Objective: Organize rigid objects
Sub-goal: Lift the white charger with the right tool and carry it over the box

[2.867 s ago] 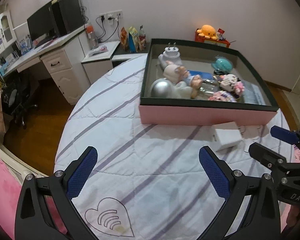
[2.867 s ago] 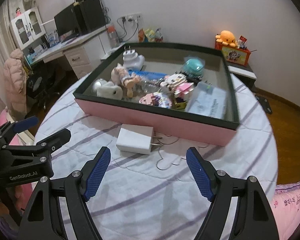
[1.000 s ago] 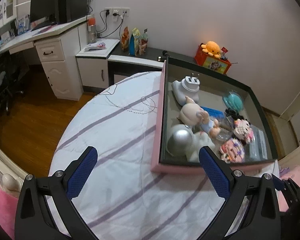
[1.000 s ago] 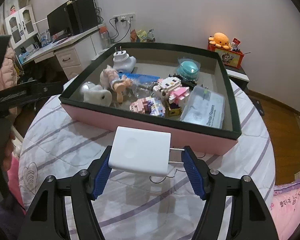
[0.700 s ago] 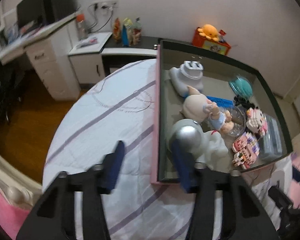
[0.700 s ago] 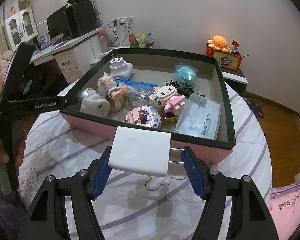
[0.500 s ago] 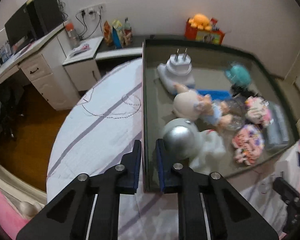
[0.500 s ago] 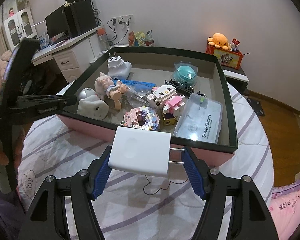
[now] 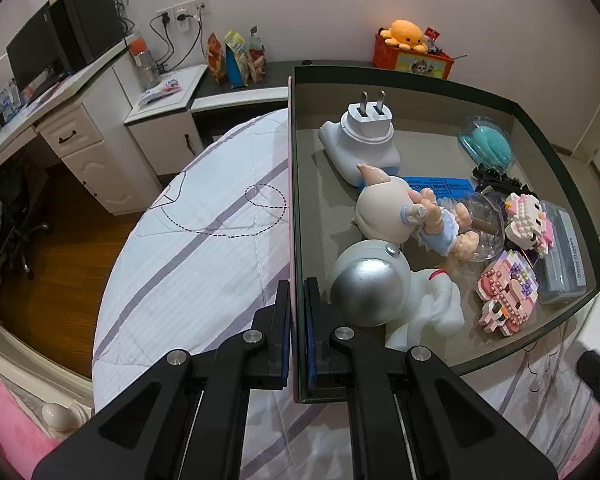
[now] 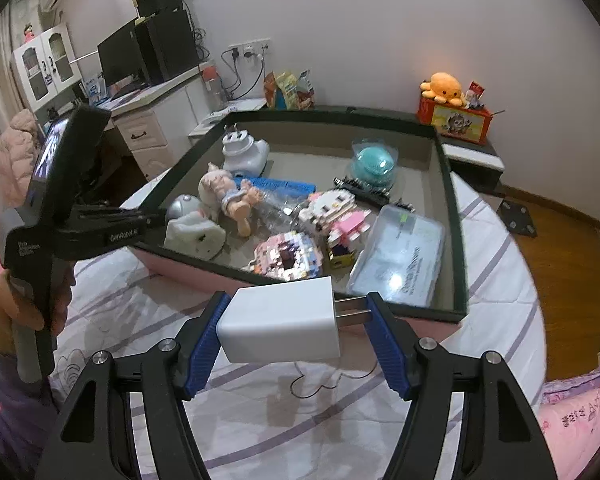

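A pink box (image 9: 293, 200) with a dark green rim sits on the striped bed. It holds an astronaut figure (image 9: 374, 292), a doll (image 9: 400, 208), a white plug adapter (image 9: 364, 140) and several block toys. My left gripper (image 9: 297, 292) is shut on the box's left wall near the front corner, one finger inside and one outside. From the right wrist view the left gripper (image 10: 154, 220) reaches that wall from the left. My right gripper (image 10: 297, 300) is shut on a white charger (image 10: 280, 324), held lengthwise above the bed just before the box's front wall (image 10: 204, 276).
A clear floss case (image 10: 400, 256) and a teal item (image 10: 374, 164) lie in the box's right half. A person's hand (image 10: 4, 312) holds the left gripper's handle. Desk (image 9: 72, 120), low cabinet (image 9: 168, 120) and an orange plush (image 9: 406, 32) stand beyond the bed.
The right gripper took the charger off the bed and keeps it raised. The left gripper swung to the box's left side and its jaws closed on the wall.
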{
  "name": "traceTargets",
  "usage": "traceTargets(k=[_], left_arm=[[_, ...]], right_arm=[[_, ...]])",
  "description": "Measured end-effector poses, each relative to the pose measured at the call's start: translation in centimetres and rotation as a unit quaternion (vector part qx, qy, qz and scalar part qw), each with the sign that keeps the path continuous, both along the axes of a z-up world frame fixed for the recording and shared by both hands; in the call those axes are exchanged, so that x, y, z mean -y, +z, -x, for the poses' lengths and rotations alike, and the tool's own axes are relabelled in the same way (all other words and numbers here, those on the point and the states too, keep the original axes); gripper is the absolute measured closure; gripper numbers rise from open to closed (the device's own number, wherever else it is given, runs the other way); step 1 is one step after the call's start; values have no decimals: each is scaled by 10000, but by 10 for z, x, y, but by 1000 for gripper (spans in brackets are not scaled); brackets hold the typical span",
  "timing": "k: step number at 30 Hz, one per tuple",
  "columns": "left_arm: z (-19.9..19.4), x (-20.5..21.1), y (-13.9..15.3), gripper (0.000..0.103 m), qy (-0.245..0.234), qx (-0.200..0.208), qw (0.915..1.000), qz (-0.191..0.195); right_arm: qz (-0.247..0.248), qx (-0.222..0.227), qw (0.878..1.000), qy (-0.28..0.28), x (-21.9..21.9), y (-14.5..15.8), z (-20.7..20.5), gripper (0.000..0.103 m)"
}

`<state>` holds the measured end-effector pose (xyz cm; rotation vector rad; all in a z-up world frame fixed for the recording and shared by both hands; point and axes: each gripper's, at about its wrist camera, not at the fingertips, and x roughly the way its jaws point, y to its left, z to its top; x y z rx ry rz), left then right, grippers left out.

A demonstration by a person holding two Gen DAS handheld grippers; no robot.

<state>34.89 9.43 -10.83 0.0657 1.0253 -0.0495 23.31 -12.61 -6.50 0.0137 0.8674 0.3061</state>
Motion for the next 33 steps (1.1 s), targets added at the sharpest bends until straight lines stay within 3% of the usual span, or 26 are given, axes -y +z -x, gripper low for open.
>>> traceTargets(k=[18, 33], left_arm=[[0, -3, -3, 97, 14, -7, 9999, -139], [-8, 1, -7, 97, 14, -57, 9999, -86]], right_arm=[[36, 888, 9956, -290, 13, 57, -30, 34], [204, 614, 9973, -348, -4, 38, -91, 34]])
